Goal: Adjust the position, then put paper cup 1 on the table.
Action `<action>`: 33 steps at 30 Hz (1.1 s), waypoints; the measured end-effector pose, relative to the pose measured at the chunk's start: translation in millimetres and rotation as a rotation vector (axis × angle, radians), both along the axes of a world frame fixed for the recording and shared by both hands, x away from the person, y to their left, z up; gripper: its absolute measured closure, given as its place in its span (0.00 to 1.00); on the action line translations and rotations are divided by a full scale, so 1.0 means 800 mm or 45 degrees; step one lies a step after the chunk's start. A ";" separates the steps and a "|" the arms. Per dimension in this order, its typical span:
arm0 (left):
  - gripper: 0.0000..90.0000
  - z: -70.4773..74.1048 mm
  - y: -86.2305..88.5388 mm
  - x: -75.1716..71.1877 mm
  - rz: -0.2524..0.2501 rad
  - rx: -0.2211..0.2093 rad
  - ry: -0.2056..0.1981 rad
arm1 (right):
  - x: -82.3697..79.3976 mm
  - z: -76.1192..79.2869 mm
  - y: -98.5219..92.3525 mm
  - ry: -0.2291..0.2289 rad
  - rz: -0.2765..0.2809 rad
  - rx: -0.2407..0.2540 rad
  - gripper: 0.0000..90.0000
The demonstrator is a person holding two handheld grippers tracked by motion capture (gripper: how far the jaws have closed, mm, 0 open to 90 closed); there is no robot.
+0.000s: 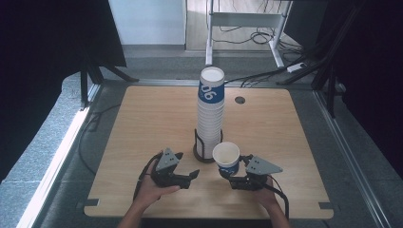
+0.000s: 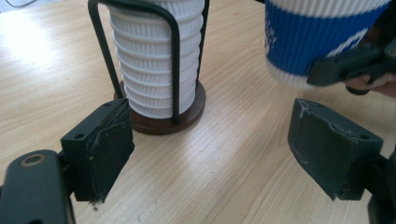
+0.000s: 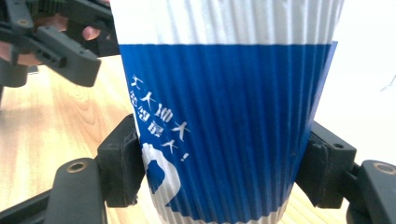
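Right gripper (image 1: pixel 231 179) grips one paper cup (image 1: pixel 226 158), blue ribbed sleeve, white band at the rim. Right gripper view: both black pads press the sleeve low down, one each side of the cup (image 3: pixel 224 116), white characters printed on the blue. Cup upright, mouth up, held just above the table (image 1: pixel 142 118) near the front edge, just right of the cup holder (image 1: pixel 205 147). Inside of the cup looks white and bare in the high view; can't tell more.

Holder: dark round base (image 2: pixel 161 122) with black wire uprights (image 2: pixel 174 65), sits mid-table. It carries a tall stack of nested cups (image 1: pixel 210 114), white ribbed walls, top cup with a blue sleeve and open white mouth. The stack rises well above the wire frame. Left gripper view shows the lower part of the stack (image 2: pixel 152 60) inside the wires, bottom cup down on the base.

Left gripper (image 1: pixel 194 175) sits low over the table, left of the holder and the held cup, nothing between its jaws. Jaws stand apart at a middling gap, bare wood showing between the pads (image 2: pixel 109 149). Held cup (image 2: pixel 322 37) hangs upper right in that view, apart from the left jaws, with the right gripper's black jaw against it.
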State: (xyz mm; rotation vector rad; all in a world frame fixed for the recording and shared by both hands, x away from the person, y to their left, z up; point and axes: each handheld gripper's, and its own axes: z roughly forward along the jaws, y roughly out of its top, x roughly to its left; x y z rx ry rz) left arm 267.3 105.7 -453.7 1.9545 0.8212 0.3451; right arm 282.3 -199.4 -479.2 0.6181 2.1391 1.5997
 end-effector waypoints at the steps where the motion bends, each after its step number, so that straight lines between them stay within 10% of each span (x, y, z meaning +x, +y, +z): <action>1: 0.16 -0.001 0.000 0.000 0.000 0.003 0.003 | 0.001 0.000 -0.002 0.000 -0.008 0.003 0.30; 33: 0.17 -0.009 -0.002 0.004 0.013 0.052 0.034 | 0.046 -0.021 -0.042 0.098 -0.259 -0.079 0.30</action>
